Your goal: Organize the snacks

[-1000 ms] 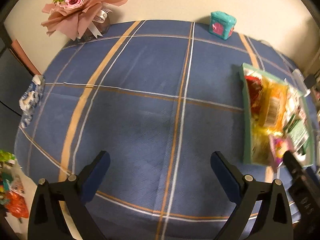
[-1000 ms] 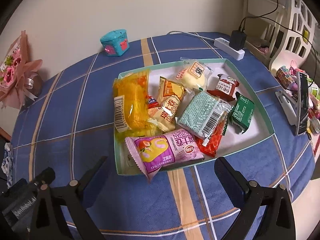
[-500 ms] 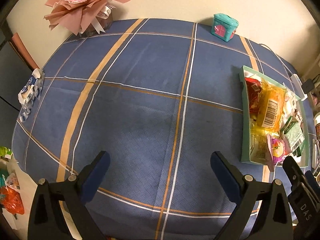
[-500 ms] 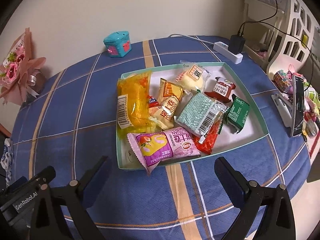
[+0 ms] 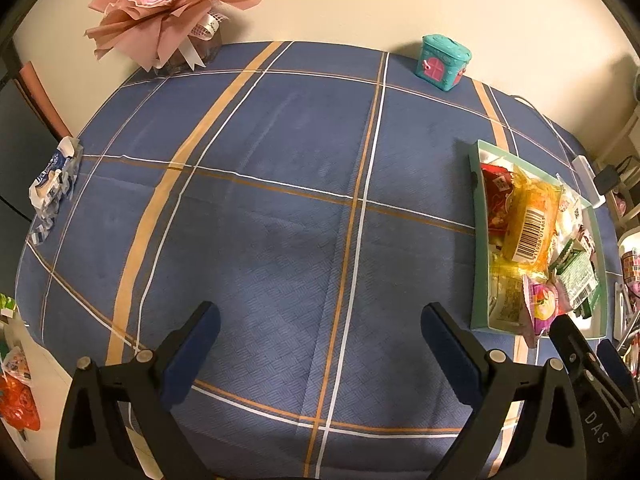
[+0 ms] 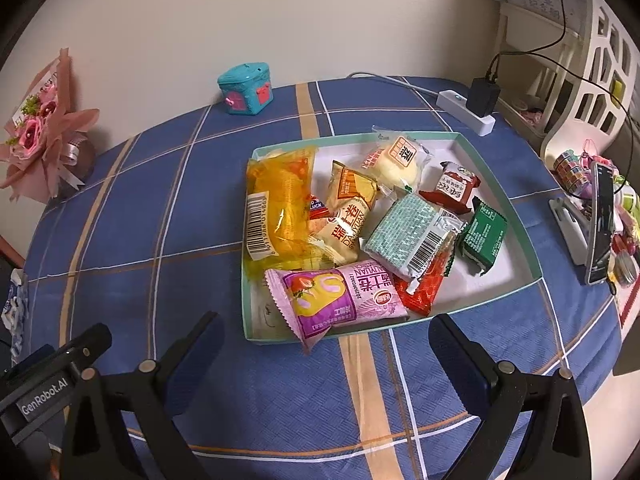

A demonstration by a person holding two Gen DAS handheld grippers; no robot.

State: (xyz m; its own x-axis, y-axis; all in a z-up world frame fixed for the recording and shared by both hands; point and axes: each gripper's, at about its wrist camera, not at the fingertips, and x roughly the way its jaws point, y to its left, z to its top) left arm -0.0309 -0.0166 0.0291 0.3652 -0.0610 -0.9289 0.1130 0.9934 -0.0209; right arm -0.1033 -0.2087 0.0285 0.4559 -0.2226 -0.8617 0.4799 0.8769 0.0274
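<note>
Two grippers hover above the worktop (image 5: 280, 208), which wears a blue plaid cloth. Left gripper (image 5: 320, 344): fingers wide, empty, over bare cloth, bouquet (image 5: 168, 12) at far left corner. Right gripper (image 6: 326, 356): fingers wide, empty, just short of the tray (image 6: 500, 184). Snacks are piled inside the tray; pink packet (image 6: 340, 300) overhangs its near rim, yellow packet (image 6: 276, 208) at its left side.
</note>
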